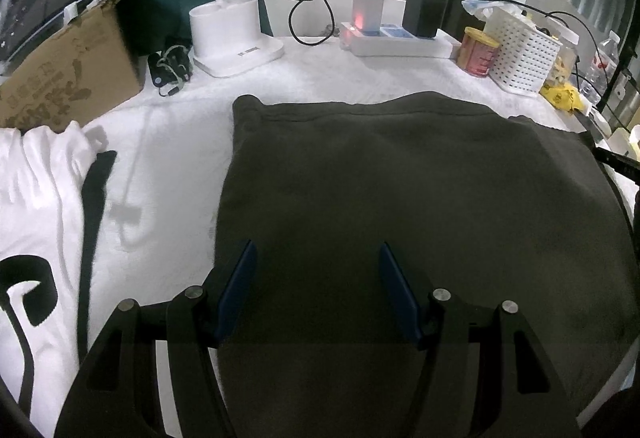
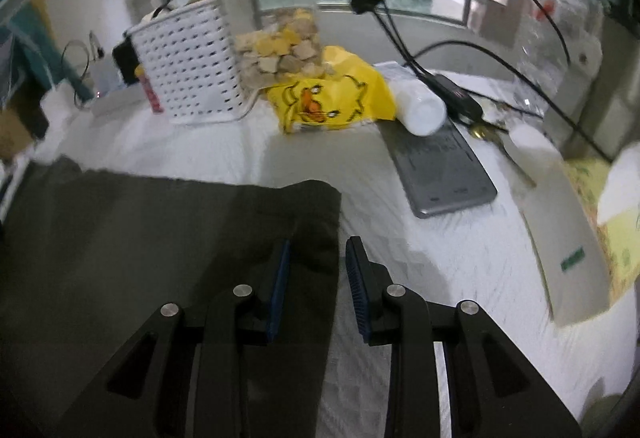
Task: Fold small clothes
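A dark olive-brown folded cloth garment (image 1: 420, 206) lies flat on the white textured table cover (image 1: 176, 166), filling the near centre of the left wrist view.

Left gripper (image 1: 318, 258): blue-padded jaws stand wide apart above the garment, nothing between the pads.

Right gripper (image 2: 318, 250): a narrow gap shows between the blue pads; they straddle the garment's right edge, and no pinch is visible.

A white garment with black print (image 1: 36, 222) lies crumpled at the near left.

Far side: a white perforated plastic basket (image 2: 188, 66), a yellow duck-print bag (image 2: 328, 98) and a grey tablet (image 2: 444, 166) to the right.
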Available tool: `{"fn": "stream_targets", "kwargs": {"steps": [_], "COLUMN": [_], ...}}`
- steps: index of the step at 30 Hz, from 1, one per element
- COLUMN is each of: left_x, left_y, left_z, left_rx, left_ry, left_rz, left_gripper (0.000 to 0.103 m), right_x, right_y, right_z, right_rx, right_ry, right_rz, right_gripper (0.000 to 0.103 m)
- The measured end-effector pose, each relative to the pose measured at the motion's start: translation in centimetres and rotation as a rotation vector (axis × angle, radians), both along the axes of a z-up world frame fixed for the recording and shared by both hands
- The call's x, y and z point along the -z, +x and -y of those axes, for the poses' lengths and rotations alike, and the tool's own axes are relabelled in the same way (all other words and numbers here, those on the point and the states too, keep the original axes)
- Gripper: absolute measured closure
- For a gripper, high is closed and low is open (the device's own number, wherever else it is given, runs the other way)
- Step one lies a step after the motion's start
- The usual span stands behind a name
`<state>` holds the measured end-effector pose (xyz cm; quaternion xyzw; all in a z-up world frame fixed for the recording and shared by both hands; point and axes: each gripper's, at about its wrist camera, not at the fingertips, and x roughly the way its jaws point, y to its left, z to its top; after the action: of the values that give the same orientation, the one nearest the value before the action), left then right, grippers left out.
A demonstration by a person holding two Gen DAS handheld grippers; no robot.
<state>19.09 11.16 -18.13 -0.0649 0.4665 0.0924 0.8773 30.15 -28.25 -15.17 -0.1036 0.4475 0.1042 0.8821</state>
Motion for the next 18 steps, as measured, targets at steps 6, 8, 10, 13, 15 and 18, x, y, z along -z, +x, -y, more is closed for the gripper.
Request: {"fn": "stream_targets", "kwargs": {"steps": [6,8,10,13,15,18], "left_x": [-0.1,-0.4,-0.7,-1.2,-1.6,-2.0], "left_y": [0.7,0.8,0.8,0.6,0.3,-0.4], "left_z": [0.7,0.8,0.8,0.6,0.8,1.1], "left_rx": [0.022,0.032,0.034,0.035,0.040,0.050], "left_ry": [-0.012,-0.004,-0.002,-0.006,-0.011,-0.012], "left_rz": [0.009,0.013,0.023,0.045,0.060,0.078], "left_gripper": [0.040,0.040,0.040,0.040,0.040,0.040], "right_x": [-0.6,-0.7,-0.8,-0.5,-0.8,-1.5], "right_y": [-0.1,-0.2,-0.3,-0.2,-0.5,-1.6], "right_z": [1.4,1.6,1.8,1.7,1.8,2.1], "right_rx": [0.065,0.077,0.088,0.099,0.120,0.143], "right_ry": [-0.019,-0.027,-0.036,-0.054,-0.055,-0.031], "right_rz": [0.045,0.054,0.055,0.037,0.043,0.048], "right_gripper": [0.100,0.100,0.100,0.099,0.099,0.091]}}
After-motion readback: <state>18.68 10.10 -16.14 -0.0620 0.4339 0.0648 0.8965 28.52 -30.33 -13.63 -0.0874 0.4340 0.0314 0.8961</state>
